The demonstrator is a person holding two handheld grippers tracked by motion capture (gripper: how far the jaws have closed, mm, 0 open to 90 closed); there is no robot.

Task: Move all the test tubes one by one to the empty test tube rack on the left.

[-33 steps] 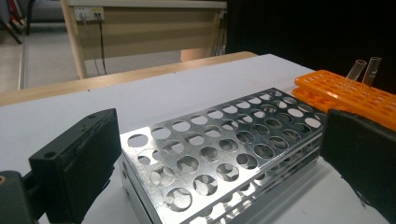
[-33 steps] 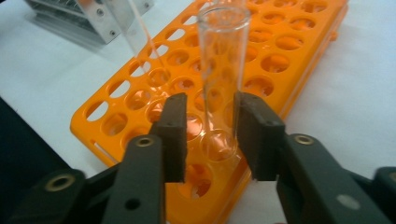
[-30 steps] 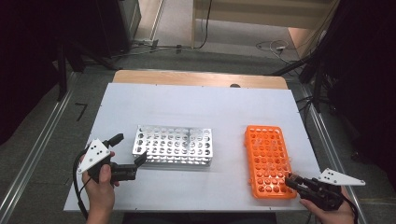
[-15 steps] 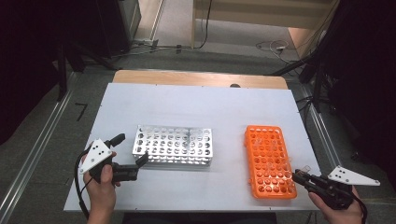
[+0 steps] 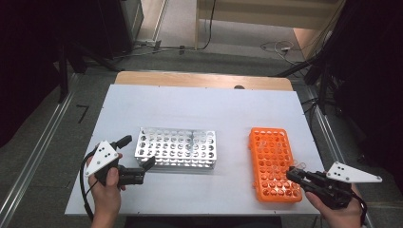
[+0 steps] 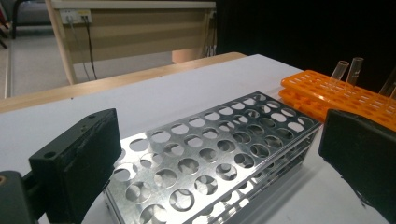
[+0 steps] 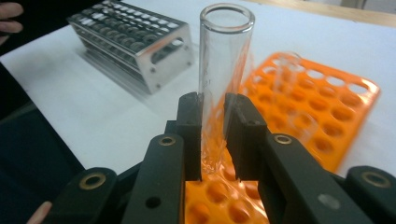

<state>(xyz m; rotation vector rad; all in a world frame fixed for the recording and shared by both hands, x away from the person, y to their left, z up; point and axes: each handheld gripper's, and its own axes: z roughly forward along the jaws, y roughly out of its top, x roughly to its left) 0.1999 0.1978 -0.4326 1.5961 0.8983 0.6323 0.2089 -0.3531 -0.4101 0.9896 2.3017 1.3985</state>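
The right gripper point(image 7: 212, 140) is clamped on a clear glass test tube point(image 7: 223, 56), its pads pressed to the tube's lower part while the open mouth stands upright above them; in the high view this gripper point(image 5: 295, 175) sits at about five o'clock on the desk point(image 5: 204, 109), at the near right corner of the orange rack point(image 5: 273, 164); the tube's bottom end hangs just over the orange holes, clear of them as far as the right gripper view tells; two more tubes point(image 6: 348, 72) stand in the orange rack's far rows. The left gripper point(image 5: 138, 166), at about seven o'clock, has its jaws spread wide with nothing between the pads, level with the near left end of the metal rack point(image 5: 176, 148); the metal rack lies at the desk's middle, well apart from the orange one at its three o'clock.
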